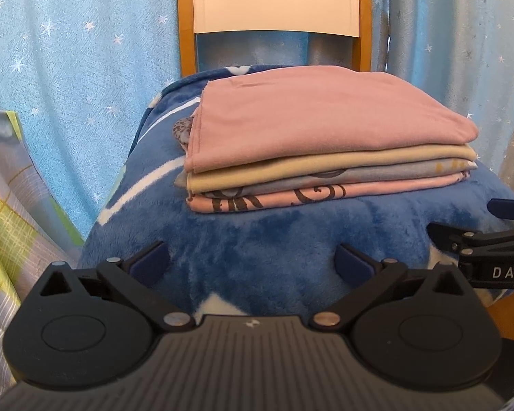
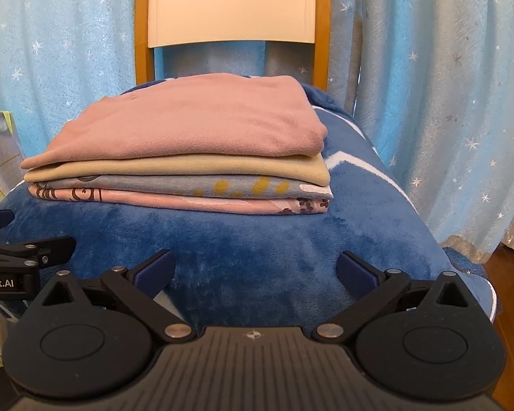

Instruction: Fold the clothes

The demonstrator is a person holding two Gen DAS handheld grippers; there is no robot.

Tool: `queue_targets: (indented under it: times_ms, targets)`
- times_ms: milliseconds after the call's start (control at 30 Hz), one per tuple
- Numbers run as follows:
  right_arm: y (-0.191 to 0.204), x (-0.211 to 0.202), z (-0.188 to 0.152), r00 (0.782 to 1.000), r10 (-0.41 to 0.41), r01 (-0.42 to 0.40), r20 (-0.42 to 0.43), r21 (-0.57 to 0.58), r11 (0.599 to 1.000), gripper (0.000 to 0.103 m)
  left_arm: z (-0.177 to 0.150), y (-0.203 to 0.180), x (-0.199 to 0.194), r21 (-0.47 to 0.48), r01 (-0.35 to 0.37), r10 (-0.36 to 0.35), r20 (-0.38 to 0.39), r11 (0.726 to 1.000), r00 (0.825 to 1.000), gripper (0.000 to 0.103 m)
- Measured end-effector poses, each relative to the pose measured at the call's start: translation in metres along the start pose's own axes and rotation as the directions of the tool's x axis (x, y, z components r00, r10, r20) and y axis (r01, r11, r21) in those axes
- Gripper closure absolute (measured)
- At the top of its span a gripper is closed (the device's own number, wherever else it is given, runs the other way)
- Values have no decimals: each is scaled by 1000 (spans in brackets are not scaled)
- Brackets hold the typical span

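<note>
Blue star-print curtain [image 1: 68, 68] behind, wooden chair [image 1: 185, 34] draped in a plush blue blanket [image 1: 257, 239].
Folded stack at frame centre on the blanket: pink garment [image 1: 308, 116] over beige [image 1: 325, 167], blue-grey and printed pink layers. Left gripper [image 1: 253, 260] and right gripper [image 2: 255, 269] low in frame, jaws spread wide, holding nothing.

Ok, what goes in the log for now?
left hand-held gripper open | right hand-held gripper open | four folded clothes stacked on blue blanket
</note>
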State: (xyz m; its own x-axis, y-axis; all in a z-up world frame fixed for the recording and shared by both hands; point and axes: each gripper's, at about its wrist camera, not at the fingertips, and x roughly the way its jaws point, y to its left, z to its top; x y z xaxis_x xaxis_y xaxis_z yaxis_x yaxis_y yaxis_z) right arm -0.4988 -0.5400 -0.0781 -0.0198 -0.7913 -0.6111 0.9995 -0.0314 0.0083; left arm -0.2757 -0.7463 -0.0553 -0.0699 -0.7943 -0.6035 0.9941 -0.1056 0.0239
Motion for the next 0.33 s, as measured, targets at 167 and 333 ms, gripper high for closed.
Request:
queue_targets:
  times_ms: [167,333]
  targets:
    - [0,-1,0,1000,-2,2,0,1,1000,0,0,-1,1,-5,-7,7,2,1000,1000,0]
    - [1,-1,-1,1000,-4,4,2,2,1000,0,0,-1,1,-7,-11,11,4,1000,1000,0]
